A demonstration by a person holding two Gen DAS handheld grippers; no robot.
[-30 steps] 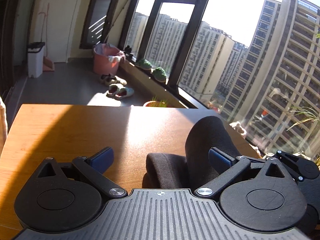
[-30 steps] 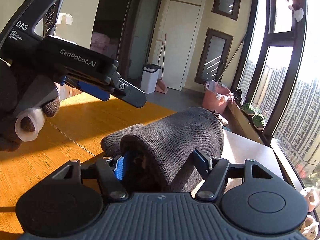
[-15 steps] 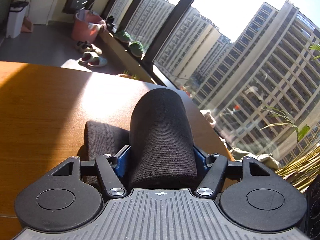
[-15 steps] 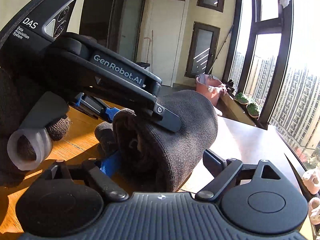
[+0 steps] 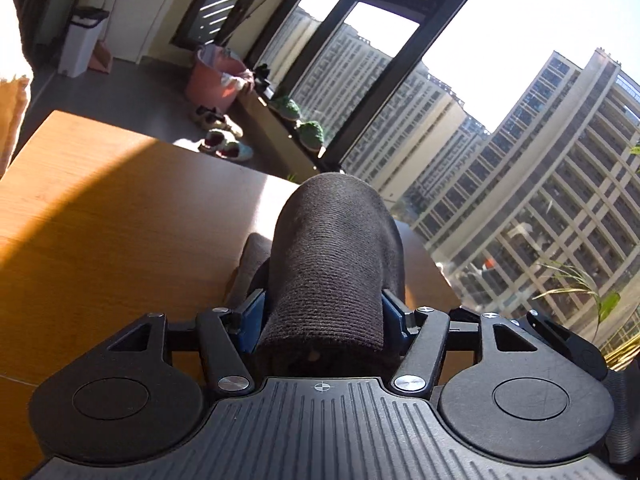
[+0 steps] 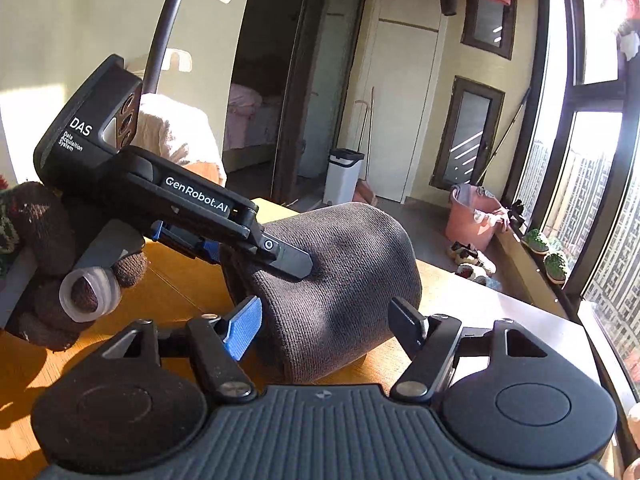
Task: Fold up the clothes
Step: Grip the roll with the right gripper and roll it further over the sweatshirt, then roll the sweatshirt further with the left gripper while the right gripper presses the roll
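Note:
A dark grey knitted garment is folded into a thick hump on the wooden table. My left gripper is shut on its near end, blue pads pressing both sides. In the right wrist view the same garment arches over the table, and the left gripper grips it from the left. My right gripper is open, its fingers on either side of the garment's near edge without squeezing it.
The table's far edge runs near a large window. On the floor beyond are a pink bucket, shoes and a white bin. A gloved hand holds the left gripper.
My left gripper swung onto the garment, closed on it and lifted its end. My right gripper let go of the garment and opened.

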